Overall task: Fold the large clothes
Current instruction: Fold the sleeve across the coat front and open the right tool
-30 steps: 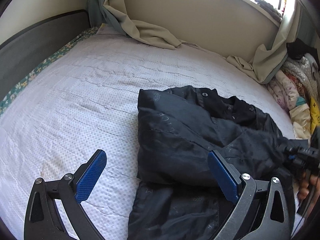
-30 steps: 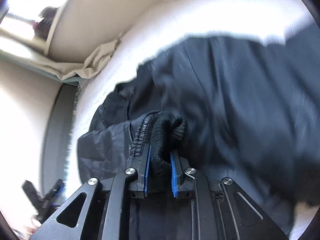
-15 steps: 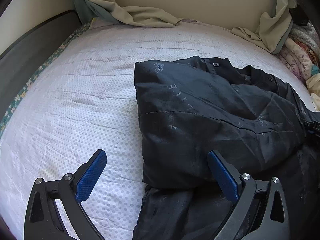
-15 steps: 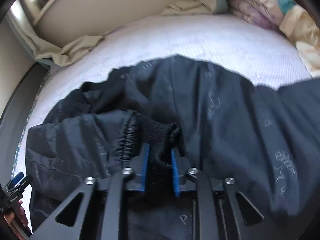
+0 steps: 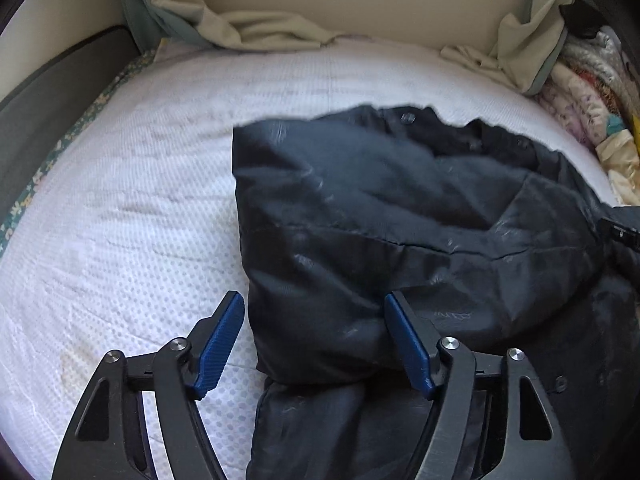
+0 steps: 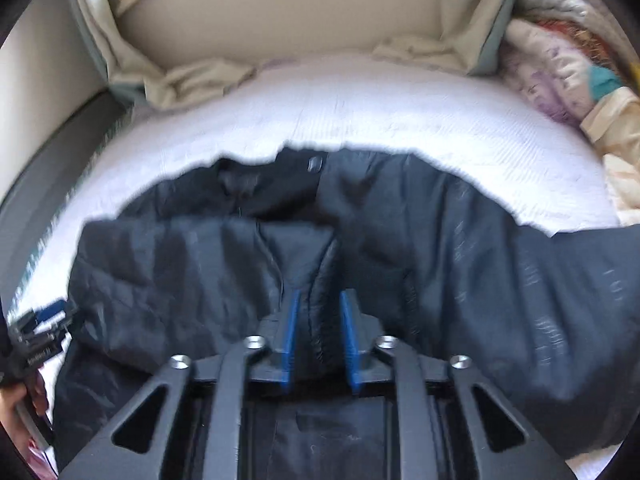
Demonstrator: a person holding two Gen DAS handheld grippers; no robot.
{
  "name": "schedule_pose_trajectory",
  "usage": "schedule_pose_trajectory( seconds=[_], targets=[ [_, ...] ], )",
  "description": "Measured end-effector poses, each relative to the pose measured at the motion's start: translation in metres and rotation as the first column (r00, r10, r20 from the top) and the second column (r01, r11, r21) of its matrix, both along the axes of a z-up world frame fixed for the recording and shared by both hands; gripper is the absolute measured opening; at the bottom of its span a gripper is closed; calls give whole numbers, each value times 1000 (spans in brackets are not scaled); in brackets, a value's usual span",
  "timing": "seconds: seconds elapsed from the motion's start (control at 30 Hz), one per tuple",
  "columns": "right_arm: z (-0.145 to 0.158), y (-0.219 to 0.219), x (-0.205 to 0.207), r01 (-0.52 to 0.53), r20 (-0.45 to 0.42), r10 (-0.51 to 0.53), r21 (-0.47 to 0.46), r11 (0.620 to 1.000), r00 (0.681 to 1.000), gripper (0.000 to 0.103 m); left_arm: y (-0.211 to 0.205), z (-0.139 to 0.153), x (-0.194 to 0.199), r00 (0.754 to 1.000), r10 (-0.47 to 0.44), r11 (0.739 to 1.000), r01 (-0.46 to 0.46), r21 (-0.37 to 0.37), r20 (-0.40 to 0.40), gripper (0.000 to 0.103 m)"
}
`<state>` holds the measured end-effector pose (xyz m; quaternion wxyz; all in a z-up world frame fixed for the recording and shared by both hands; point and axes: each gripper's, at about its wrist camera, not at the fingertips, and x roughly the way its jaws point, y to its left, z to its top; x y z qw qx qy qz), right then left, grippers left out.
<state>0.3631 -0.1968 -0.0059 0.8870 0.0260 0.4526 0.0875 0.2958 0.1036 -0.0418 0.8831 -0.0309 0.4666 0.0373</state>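
Observation:
A large black padded jacket (image 5: 400,232) lies partly folded on the white mattress (image 5: 120,220); its left half is folded over the body. My left gripper (image 5: 316,320) is open, its jaws on either side of the jacket's folded lower left corner, not closed on it. In the right wrist view the jacket (image 6: 500,280) fills the foreground. My right gripper (image 6: 318,312) is shut on a ribbed sleeve cuff (image 6: 320,320) laid over the jacket's middle. The left gripper shows at the left edge of the right wrist view (image 6: 40,332).
Beige curtains (image 5: 260,32) bunch on the far edge of the bed against the wall. A pile of patterned bedding (image 5: 592,92) sits at the right. A dark bed frame (image 5: 48,92) runs along the left side.
My right gripper carried the cuff inward over the jacket's middle. My left gripper moved closer to the jacket's folded corner and its jaws narrowed.

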Motion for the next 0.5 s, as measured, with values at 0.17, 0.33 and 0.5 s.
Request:
schedule_pose_trajectory(
  seconds=[0.17, 0.33, 0.5],
  targets=[
    [-34, 1, 10, 14, -89, -12, 20, 1000, 996, 15, -2, -13, 5, 999, -2, 1000, 2, 14, -33, 76],
    [-54, 11, 14, -16, -93, 10, -59, 998, 996, 14, 2, -28, 9, 998, -3, 999, 1, -32, -63, 76],
    [-64, 11, 16, -13, -71, 9, -59, 998, 997, 14, 6, -34, 8, 998, 7, 998, -11, -54, -68, 78]
  ],
)
